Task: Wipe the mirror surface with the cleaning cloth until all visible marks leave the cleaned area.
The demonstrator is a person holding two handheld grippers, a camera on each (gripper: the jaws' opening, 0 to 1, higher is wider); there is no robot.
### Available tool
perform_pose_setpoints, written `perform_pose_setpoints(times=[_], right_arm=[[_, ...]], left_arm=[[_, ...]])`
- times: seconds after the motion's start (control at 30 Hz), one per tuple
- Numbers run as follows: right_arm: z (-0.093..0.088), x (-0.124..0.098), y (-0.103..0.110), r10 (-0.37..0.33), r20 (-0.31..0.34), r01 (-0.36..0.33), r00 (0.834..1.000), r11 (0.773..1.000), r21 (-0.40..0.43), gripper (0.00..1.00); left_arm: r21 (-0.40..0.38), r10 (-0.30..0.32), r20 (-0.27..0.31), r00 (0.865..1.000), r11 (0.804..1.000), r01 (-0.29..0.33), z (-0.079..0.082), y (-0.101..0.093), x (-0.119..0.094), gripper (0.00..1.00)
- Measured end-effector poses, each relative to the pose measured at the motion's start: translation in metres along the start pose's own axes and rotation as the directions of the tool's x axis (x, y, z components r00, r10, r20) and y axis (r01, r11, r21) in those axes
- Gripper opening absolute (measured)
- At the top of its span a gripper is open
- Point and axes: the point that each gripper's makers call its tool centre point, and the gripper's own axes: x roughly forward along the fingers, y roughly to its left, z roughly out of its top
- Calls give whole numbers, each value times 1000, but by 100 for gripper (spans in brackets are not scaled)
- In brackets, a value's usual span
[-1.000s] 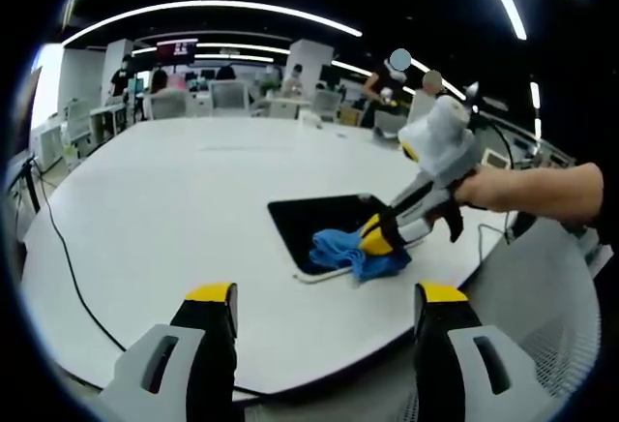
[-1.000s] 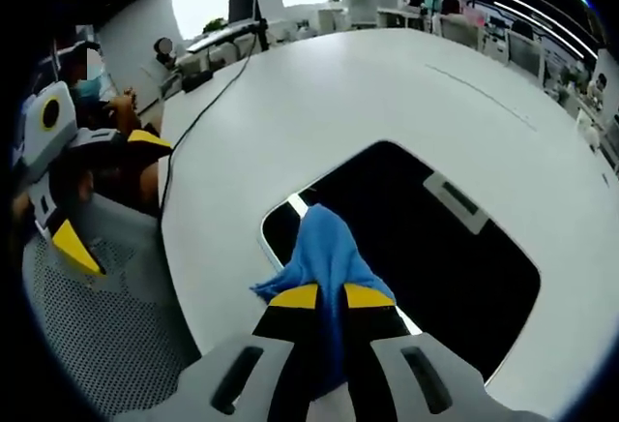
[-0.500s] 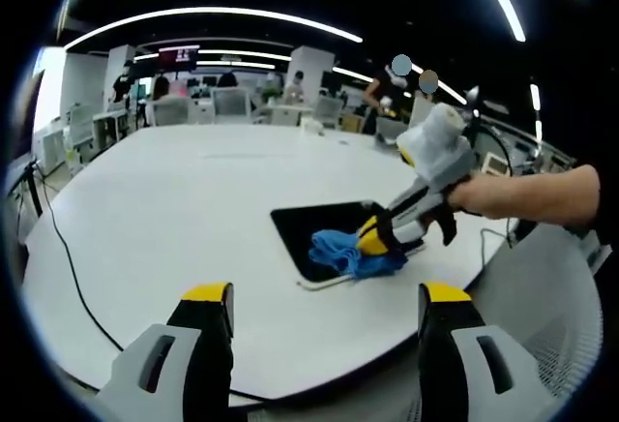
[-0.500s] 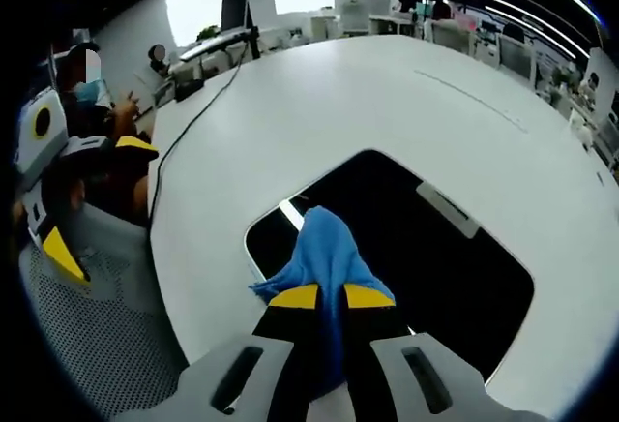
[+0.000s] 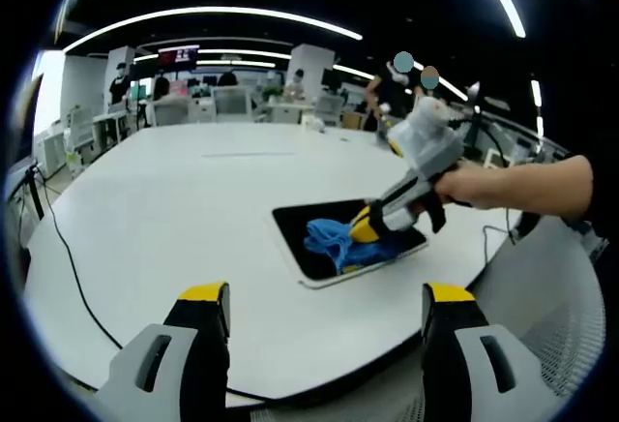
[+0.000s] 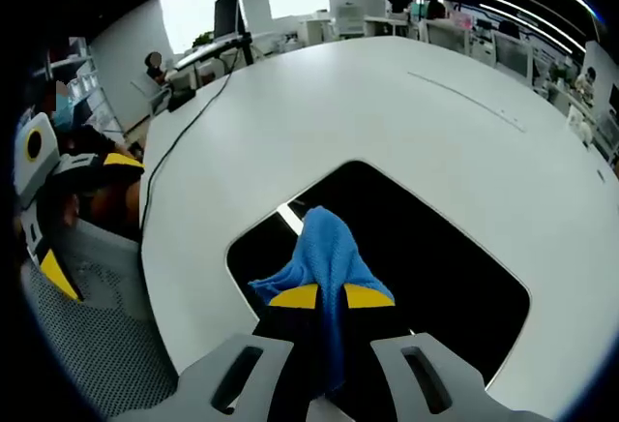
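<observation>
Mid-wipe: right claw (image 6: 322, 296) is clamped on the blue cloth (image 6: 319, 253), pressed on the mirror (image 6: 426, 267) at frame center on the tabletop (image 6: 319, 103). Left claw (image 5: 327, 296) hangs wide apart, holding nothing. Next it probably needs strokes across the rest of the glass.

The mirror (image 6: 435, 267) is seen as a glossy, dark, smooth pane with a pale rim. The cleaning cloth (image 6: 324, 253) is shown as soft blue fabric with a fine woven texture. The table (image 5: 174, 219) is presented as smooth, matt white. The right gripper (image 6: 331, 296) is formed of matt plastic, grey with yellow-tipped black jaws.
</observation>
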Motion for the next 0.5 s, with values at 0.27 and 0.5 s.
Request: perform_pose_setpoints(times=[0.27, 0.5], right_arm=[[5, 4, -7, -4, 5, 4, 1000, 1000, -7, 3], [11, 7, -16, -17, 7, 17, 1000, 1000, -19, 3]], left_arm=[[4, -7, -12, 1000, 1000, 7, -2, -1, 1, 80], [9, -8, -20, 1000, 1000, 8, -3, -1, 1, 80]])
